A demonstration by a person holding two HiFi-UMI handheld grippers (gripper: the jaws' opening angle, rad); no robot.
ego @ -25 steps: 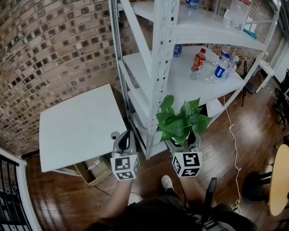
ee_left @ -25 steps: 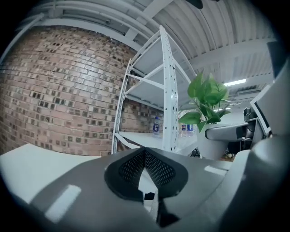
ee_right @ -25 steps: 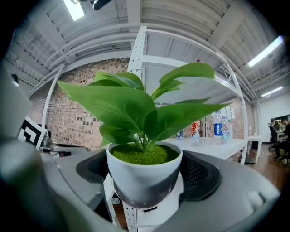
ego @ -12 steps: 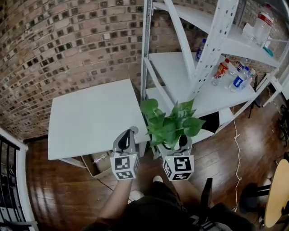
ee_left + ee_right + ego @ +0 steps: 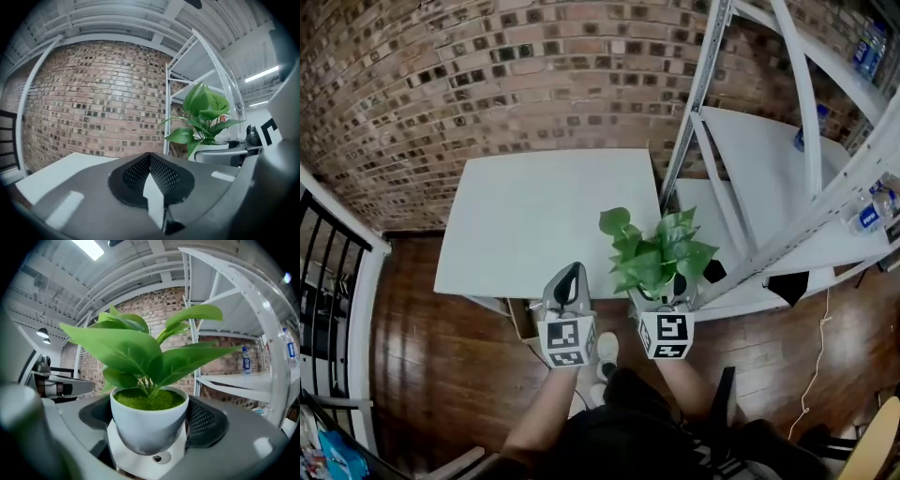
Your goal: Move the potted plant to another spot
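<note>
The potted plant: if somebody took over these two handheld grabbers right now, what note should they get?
Left gripper: jaws together, nothing in them, level beside the right one.
Right gripper: clamped on the potted plant by its white pot, upright, in the air.
Place: the plant hangs near the white table, beside the shelf rack, resting on neither.
Done: plant picked up.
Left: set it on a new spot, probably the table, then let go.
</note>
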